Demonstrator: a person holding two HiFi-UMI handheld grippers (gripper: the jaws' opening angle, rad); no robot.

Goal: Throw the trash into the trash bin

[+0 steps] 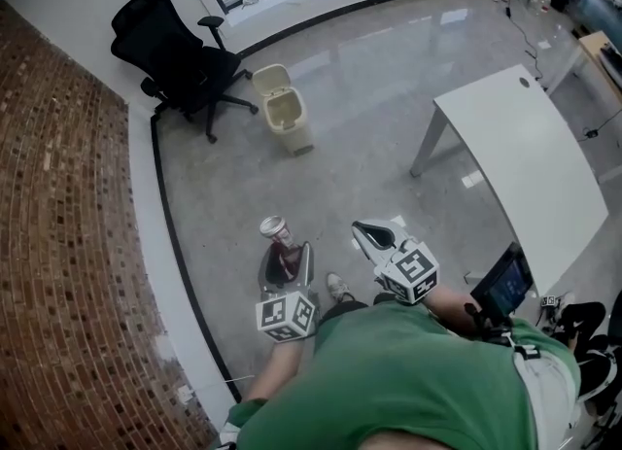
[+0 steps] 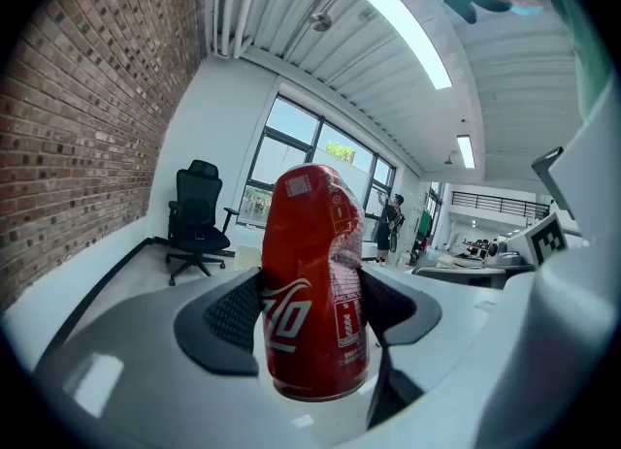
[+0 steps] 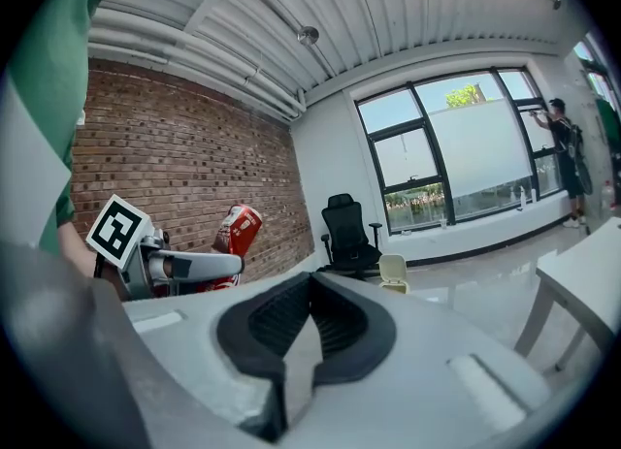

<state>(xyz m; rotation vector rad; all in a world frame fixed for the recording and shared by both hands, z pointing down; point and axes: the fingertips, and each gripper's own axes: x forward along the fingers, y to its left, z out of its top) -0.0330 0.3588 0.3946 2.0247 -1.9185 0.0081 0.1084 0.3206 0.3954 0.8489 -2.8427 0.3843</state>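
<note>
Two black pads of the left tongs (image 2: 312, 313) pinch a dented red can (image 2: 310, 272) around its middle, upright and above the floor. The right tongs (image 3: 309, 329) are pressed together on nothing. The cream bin (image 1: 283, 110) stands well apart, beside an office chair (image 1: 175, 59); its inside cannot be seen.

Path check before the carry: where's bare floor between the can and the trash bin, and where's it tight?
Free: bare floor from the can up to the trash bin, brick wall on its left, white table on its right. Crowded: beyond the bin, by the office chair.
</note>
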